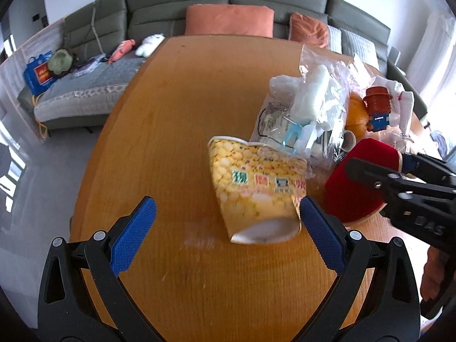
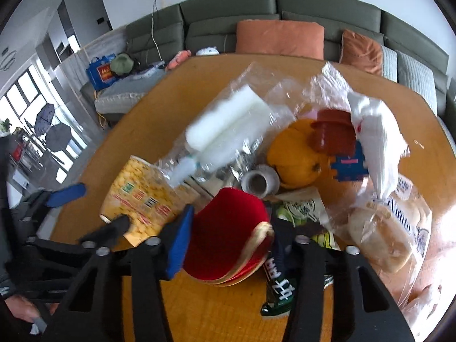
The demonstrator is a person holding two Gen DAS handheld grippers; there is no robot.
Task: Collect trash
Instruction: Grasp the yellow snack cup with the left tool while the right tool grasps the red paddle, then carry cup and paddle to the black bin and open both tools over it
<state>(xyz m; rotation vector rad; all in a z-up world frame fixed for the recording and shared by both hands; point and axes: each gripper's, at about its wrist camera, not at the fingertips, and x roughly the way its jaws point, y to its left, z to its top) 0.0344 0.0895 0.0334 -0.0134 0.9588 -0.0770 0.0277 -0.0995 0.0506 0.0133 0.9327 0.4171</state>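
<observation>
A yellow popcorn-print paper cup lies on its side on the wooden table, its base toward me. My left gripper is open, its right finger touching the cup's side. The cup also shows in the right wrist view. My right gripper is closed around a red table tennis paddle; its right finger is hidden behind the paddle. In the left wrist view the paddle sits right of the cup. A clear plastic bag with white foam lies behind the cup.
An orange fruit, a red and blue block toy, a tape roll, a white plastic bag and a bagged bread loaf crowd the table's right side. A green sofa with orange cushions stands behind.
</observation>
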